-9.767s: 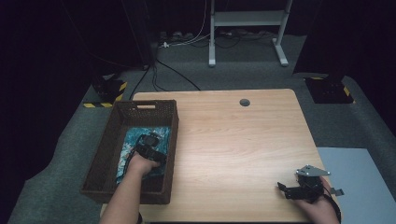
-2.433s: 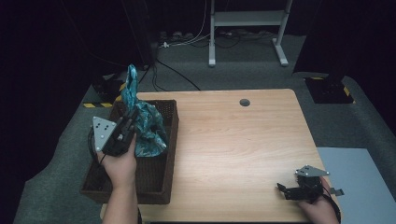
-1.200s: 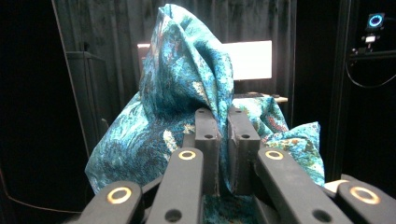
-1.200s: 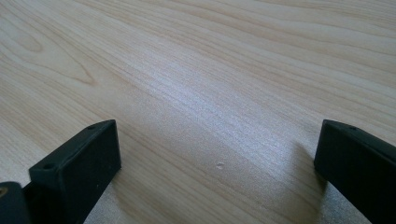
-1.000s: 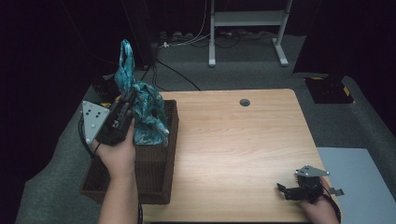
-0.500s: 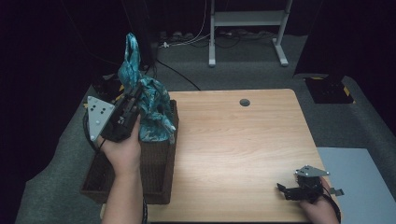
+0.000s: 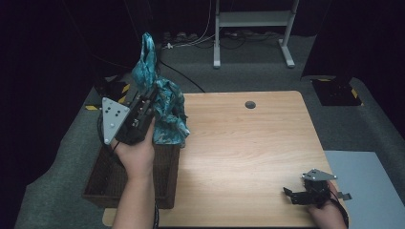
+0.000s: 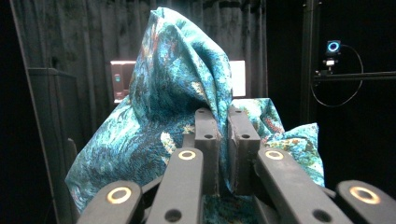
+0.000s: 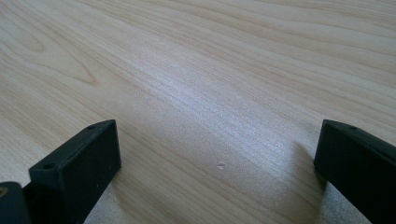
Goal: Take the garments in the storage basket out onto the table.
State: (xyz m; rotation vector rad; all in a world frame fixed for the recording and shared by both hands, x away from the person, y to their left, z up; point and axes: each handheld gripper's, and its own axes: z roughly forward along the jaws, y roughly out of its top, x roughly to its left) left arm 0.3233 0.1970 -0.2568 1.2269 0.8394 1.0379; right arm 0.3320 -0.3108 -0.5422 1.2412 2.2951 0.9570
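The wooden table (image 7: 248, 148) spans the middle of the high view, its pale grain running bare beneath the right gripper's camera (image 9: 196, 84). At its left edge stands the dark wicker basket (image 7: 102, 183), with one long side against the tabletop. Above the basket's far end hangs the teal patterned cloth (image 7: 165, 109), lifted clear of the weave, with 1 narrow tail sticking up and the bulk drooping toward the table edge. The left gripper (image 7: 143, 102) is tilted up and away from the person, and its 2 jaws are pinched together on a fold of the cloth (image 8: 182, 93). The right gripper (image 7: 291, 194) rests low at the table's near right corner, well apart from the cloth, its 2 jaws spread wide over bare wood.
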